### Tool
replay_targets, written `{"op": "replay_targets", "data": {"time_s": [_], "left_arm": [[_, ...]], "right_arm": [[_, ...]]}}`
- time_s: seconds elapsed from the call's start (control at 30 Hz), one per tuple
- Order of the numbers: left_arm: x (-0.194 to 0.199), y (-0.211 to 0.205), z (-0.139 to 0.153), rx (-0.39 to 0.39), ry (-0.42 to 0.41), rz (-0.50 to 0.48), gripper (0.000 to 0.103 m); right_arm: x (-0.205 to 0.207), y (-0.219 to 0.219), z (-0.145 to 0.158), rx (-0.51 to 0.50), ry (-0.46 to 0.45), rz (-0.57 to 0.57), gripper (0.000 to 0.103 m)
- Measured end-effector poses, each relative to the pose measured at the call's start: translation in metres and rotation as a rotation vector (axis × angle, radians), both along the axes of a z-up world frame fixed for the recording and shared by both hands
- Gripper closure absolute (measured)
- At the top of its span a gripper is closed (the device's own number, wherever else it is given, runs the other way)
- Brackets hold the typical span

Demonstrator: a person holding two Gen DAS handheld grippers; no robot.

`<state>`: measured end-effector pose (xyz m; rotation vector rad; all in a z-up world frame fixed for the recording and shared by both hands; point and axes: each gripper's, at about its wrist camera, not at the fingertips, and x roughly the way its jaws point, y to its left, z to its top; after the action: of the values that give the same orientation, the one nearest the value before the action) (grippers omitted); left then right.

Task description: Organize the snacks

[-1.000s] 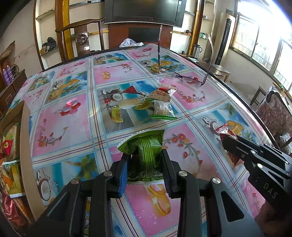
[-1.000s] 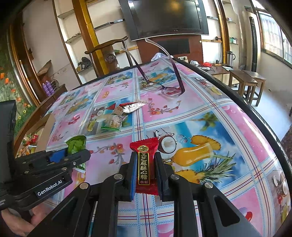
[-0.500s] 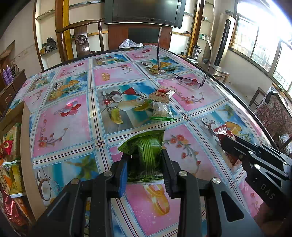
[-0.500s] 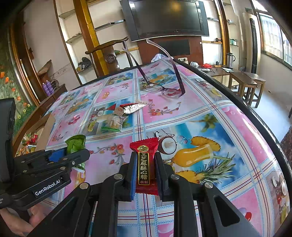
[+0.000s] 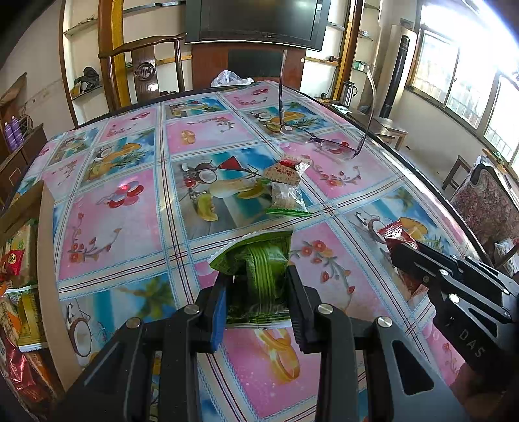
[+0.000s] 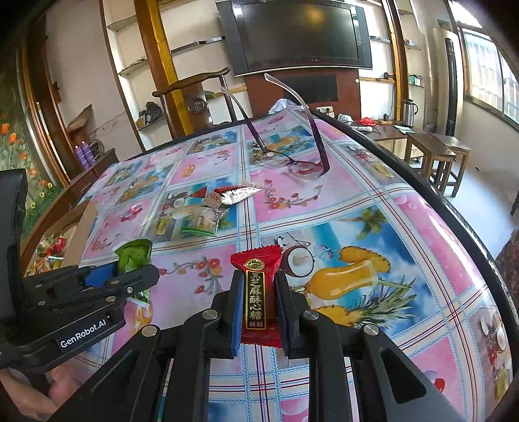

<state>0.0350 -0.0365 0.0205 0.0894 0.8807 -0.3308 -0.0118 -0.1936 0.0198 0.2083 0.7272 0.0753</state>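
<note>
My left gripper (image 5: pixel 258 292) is shut on a green snack packet (image 5: pixel 259 269), held just over the patterned tablecloth (image 5: pixel 110 220). My right gripper (image 6: pixel 259 295) is shut on a red candy packet (image 6: pixel 258 285) with gold lettering. Each gripper also shows in the other's view: the right gripper (image 5: pixel 394 256) with its red candy packet (image 5: pixel 394 232) at the right, the left gripper (image 6: pixel 152 276) with its green snack packet (image 6: pixel 134 256) at the left. Three more small snacks lie mid-table: a clear green-edged packet (image 5: pixel 287 201), a tan one (image 5: pixel 282 173) and a red one (image 5: pixel 290 161).
Purple-framed glasses (image 5: pixel 327 142) rest lens-down at the far right of the table. A cardboard box (image 5: pixel 19 292) full of snack packets sits at the left edge. A wooden chair (image 5: pixel 142 65) and a television (image 5: pixel 256 19) stand beyond the table. The table edge (image 6: pixel 454 211) curves along the right.
</note>
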Motion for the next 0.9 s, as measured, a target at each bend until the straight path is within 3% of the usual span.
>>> {"op": "replay_targets", "data": {"time_s": [0.9], "left_arm": [[0.0007,-0.0010,-0.0031,-0.002,0.020,-0.003,0.072]], "right_arm": [[-0.0027,0.0079,0.0043,-0.050,-0.017,0.011,0.084]]}}
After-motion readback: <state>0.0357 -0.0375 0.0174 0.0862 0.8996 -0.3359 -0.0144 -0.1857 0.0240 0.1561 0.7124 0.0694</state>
